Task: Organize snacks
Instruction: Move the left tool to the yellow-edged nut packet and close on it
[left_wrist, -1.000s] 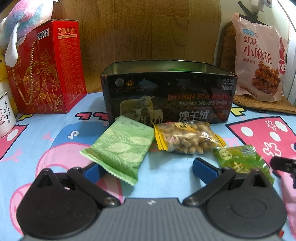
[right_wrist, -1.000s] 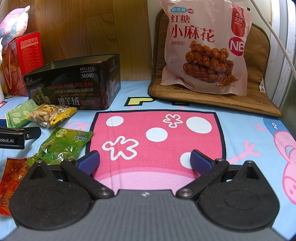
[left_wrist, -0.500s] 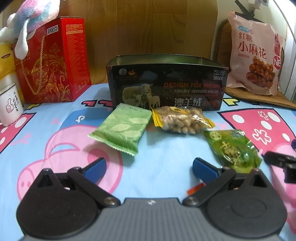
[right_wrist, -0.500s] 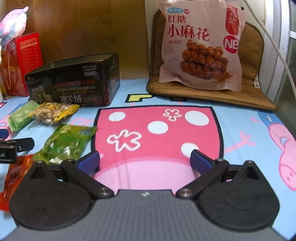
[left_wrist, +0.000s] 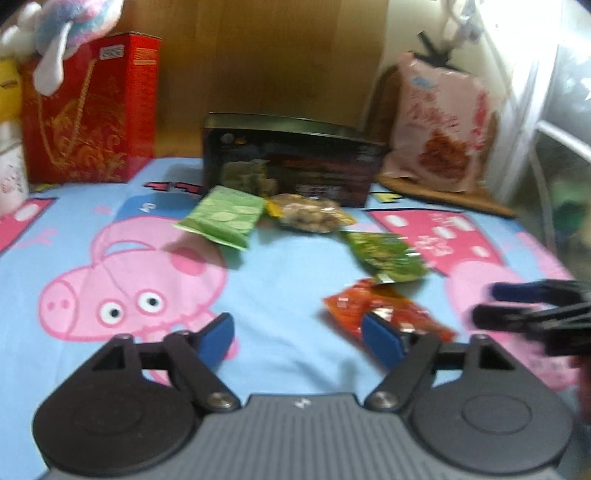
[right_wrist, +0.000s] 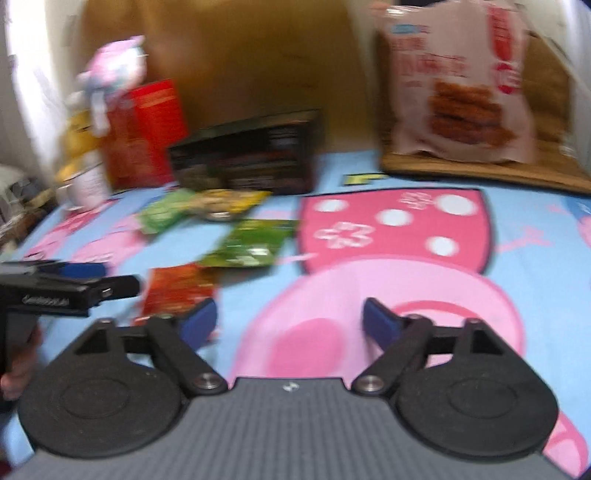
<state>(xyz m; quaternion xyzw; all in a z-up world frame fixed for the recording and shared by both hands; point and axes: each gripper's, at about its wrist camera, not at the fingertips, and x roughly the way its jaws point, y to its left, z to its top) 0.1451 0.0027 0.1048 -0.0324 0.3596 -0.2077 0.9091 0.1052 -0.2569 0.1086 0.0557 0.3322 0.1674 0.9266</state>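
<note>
Several snack packets lie on the cartoon bedsheet in front of an open black tin (left_wrist: 291, 166): a light green packet (left_wrist: 223, 216), a peanut packet (left_wrist: 312, 216), a dark green packet (left_wrist: 386, 254) and a red packet (left_wrist: 369, 306). My left gripper (left_wrist: 299, 332) hovers short of them, its jaws closing with nothing between them; its right finger overlaps the red packet's near end in the picture. My right gripper (right_wrist: 290, 321) is over the pink print, jaws also closing on nothing, with the red packet (right_wrist: 177, 288) to its left. Both views are blurred.
A big pink snack bag (left_wrist: 439, 125) leans on a brown mat at the back right. A red gift box (left_wrist: 88, 110) with a plush toy (left_wrist: 62, 26) on it stands back left, next to a white mug (left_wrist: 11, 166). A wooden board rises behind.
Both grippers have drawn back from the tin, so the snacks look smaller and the red packet has come fully into view. Both pairs of jaws stand narrower than before.
</note>
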